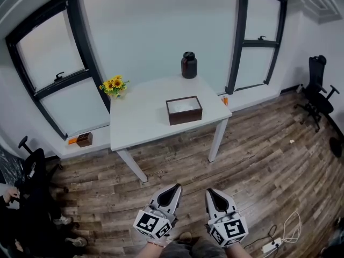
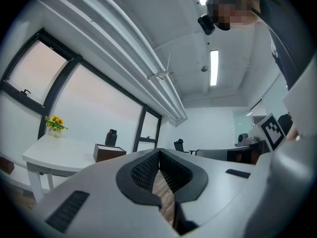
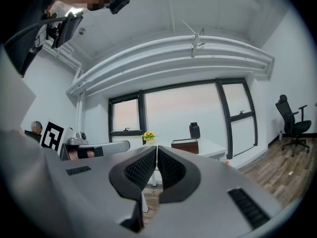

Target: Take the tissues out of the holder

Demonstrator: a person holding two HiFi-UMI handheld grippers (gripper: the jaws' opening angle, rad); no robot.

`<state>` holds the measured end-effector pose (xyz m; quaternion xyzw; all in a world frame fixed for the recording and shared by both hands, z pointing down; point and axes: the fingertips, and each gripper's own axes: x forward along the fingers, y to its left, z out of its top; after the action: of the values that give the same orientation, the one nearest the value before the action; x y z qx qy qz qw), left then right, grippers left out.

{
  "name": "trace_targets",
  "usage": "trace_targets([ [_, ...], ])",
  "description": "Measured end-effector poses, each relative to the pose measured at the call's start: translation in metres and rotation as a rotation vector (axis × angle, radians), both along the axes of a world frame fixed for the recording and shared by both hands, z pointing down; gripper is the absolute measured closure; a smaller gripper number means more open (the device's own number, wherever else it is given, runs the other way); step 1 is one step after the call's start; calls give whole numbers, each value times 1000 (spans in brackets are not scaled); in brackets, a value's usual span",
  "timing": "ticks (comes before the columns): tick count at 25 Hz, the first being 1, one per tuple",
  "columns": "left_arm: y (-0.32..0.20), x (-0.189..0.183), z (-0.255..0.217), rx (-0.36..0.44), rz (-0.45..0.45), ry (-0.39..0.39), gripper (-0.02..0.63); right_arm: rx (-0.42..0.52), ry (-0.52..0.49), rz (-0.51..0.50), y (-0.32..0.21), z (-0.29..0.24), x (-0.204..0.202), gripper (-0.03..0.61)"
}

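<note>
Left tongs (image 1: 174, 188) and right tongs (image 1: 210, 193), both closed and empty, are well short of the surface (image 1: 140, 120) bearing the holder (image 1: 184, 115) of tissues (image 1: 183, 106); arriving unopened, they could just shove the holder.

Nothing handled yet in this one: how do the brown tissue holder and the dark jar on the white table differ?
Shape: the tissue holder is a low, rectangular box; the jar is taller and rounded. Colour: the tissue holder is brown with white showing in its open top; the jar is near black. Place: the tissue holder sits toward the table's near edge, the jar at its far edge. Both stand upright on it.
</note>
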<state>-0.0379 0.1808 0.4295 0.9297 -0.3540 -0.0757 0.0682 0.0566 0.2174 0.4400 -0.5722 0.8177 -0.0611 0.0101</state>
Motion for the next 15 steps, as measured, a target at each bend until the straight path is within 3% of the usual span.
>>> trace_targets([
  [15, -61, -30, 11, -30, -104, 9, 606, -33, -3, -70, -68, 11, -14, 572],
])
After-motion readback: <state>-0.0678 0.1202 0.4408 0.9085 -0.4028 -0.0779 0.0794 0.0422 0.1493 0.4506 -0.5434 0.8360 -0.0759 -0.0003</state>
